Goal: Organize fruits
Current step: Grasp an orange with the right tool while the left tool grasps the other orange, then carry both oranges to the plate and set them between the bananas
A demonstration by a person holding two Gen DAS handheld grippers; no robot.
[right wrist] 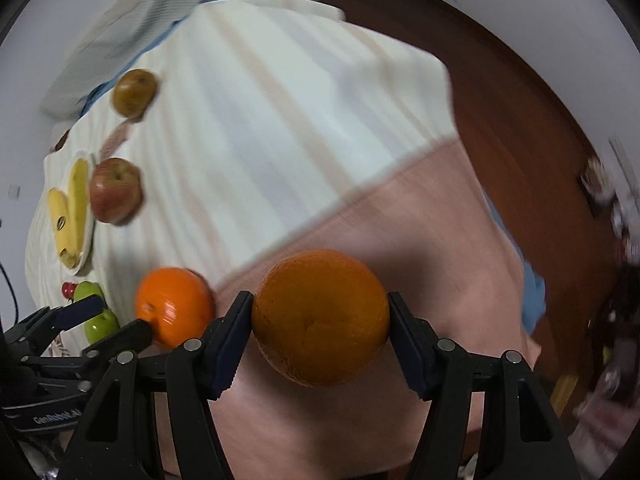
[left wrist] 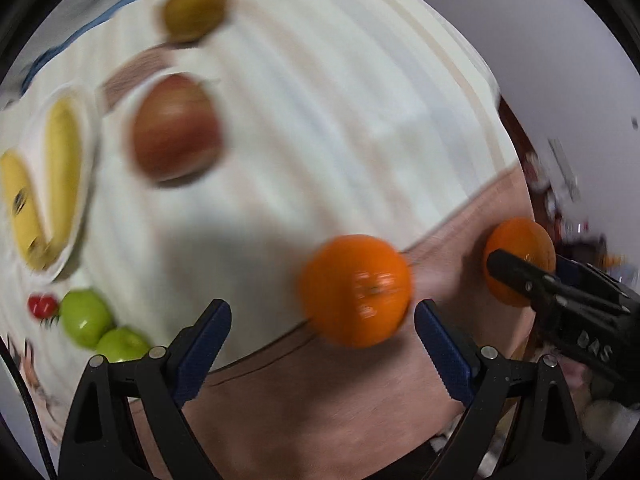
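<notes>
My right gripper is shut on a large orange, held above the pink part of the cloth; it also shows in the left wrist view. My left gripper is open, its fingers wide apart, with a second orange lying on the cloth just beyond its fingertips, nearer the right finger. That orange also shows in the right wrist view. A red apple, a brownish pear, two green apples and a small red fruit lie on the cloth.
A white plate with two bananas stands at the left. The white and pink cloth covers the table; its edge and dark wooden floor lie to the right. Clutter stands at the far right.
</notes>
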